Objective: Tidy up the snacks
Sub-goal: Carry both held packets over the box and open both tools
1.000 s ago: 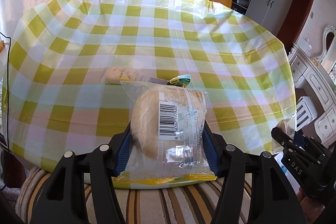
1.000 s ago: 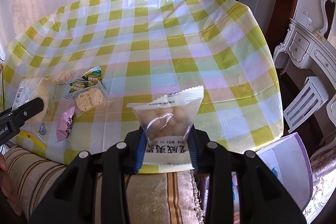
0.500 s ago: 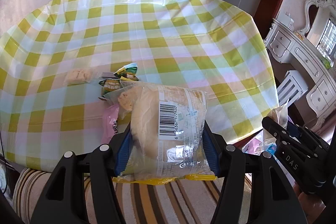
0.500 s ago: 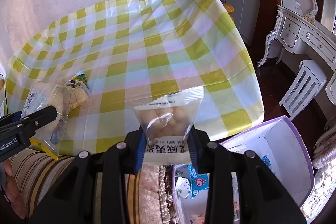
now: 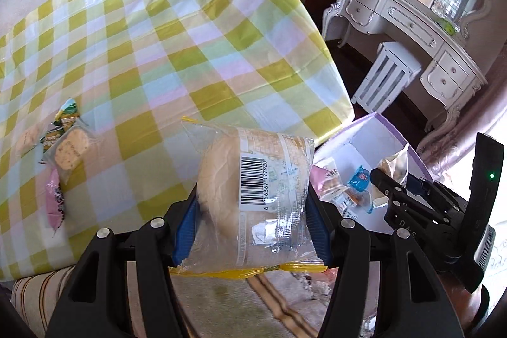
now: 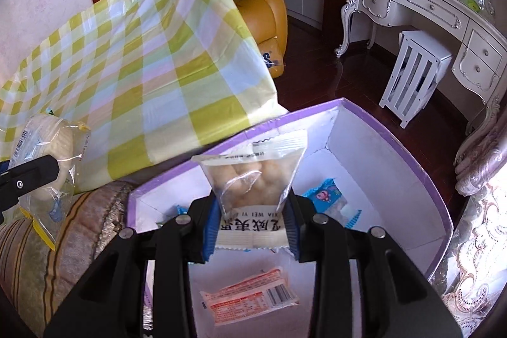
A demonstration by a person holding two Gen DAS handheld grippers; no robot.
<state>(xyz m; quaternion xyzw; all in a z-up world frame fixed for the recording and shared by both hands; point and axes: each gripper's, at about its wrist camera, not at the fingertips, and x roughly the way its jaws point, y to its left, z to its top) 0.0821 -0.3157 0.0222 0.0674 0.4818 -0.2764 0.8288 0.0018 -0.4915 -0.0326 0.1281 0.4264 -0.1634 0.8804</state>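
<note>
**Two packets held at the worktop's corner, purple box below**

Left wrist view: the left gripper (image 5: 252, 211) is clamped on a clear-wrapped bread packet (image 5: 250, 198), blue pads pressing both sides, its yellow seal hanging below the fingers. The packet sits past the near edge of the checked worktop (image 5: 164, 53), above a striped cushion (image 5: 221, 290). On the cloth at the left, close to that edge, lie a cracker packet (image 5: 71, 148), green sachets (image 5: 65, 113) and a pink wrapper (image 5: 55, 198); the rest of the cloth is bare. To the right, just off the worktop's corner, the purple box (image 5: 408, 144) stands open with small packets inside, and the right gripper (image 5: 385, 178) hangs over it.

Right wrist view: the right gripper is clamped on a clear puff-snack packet (image 6: 253, 179), held over the box interior, inside its purple rim. A blue packet (image 6: 326, 195) and an orange packet (image 6: 250, 298) lie on the box floor, with white floor free along the far wall. The worktop's corner overhangs the box's far-left rim.
</note>
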